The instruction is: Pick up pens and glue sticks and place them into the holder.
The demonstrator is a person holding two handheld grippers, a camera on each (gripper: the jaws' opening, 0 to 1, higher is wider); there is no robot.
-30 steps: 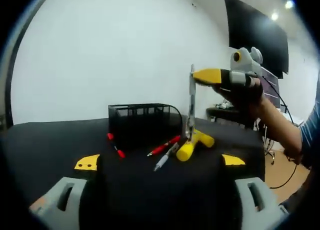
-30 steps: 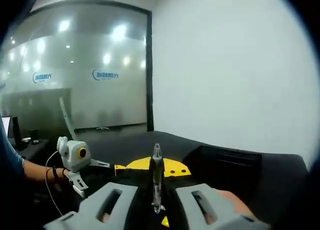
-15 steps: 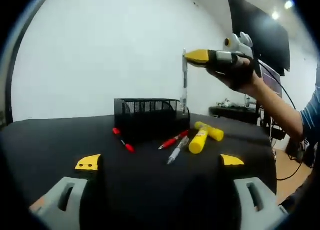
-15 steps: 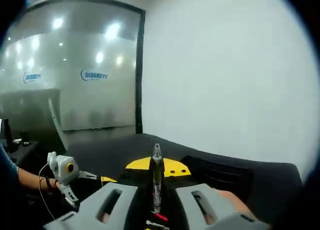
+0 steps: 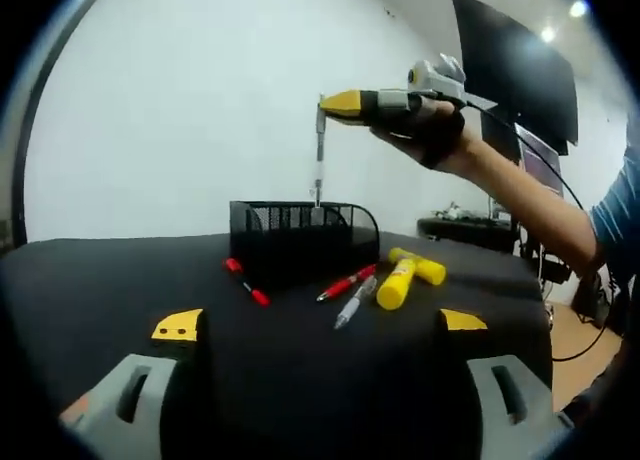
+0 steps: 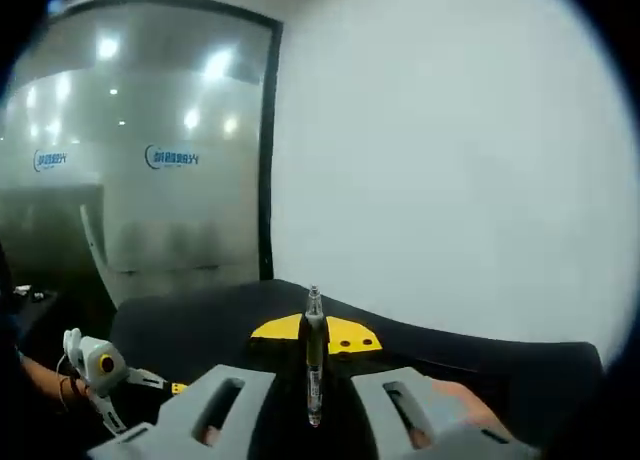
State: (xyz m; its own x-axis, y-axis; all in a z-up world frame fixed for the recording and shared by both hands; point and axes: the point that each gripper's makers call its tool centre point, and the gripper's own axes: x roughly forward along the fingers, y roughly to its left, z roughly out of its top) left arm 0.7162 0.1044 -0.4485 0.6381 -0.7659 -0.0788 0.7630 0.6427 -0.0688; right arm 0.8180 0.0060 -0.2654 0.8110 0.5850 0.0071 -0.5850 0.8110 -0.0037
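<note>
In the left gripper view a black mesh holder point(image 5: 300, 235) stands on the black table point(image 5: 120, 280). My right gripper point(image 5: 342, 103) hangs above it, shut on a grey pen point(image 5: 318, 155) that points straight down, its tip at the holder's rim. In front of the holder lie two red pens point(image 5: 247, 282) point(image 5: 345, 283), a silver pen point(image 5: 355, 302) and two yellow glue sticks point(image 5: 398, 282) point(image 5: 425, 268). My left gripper point(image 5: 320, 325) stays low and open, well short of them. The right gripper view shows the grey pen point(image 6: 313, 355) clamped in my right gripper point(image 6: 313, 332).
A dark monitor point(image 5: 520, 70) hangs at the upper right, with a desk point(image 5: 465, 225) behind the table. A person's arm point(image 5: 520, 195) reaches in from the right. My left gripper point(image 6: 135, 378) appears low left in the right gripper view, before a glass wall point(image 6: 130, 170).
My right gripper has carried the grey pen up and to the left, from above the glue sticks to over the holder. The left gripper has stayed open and nearly still.
</note>
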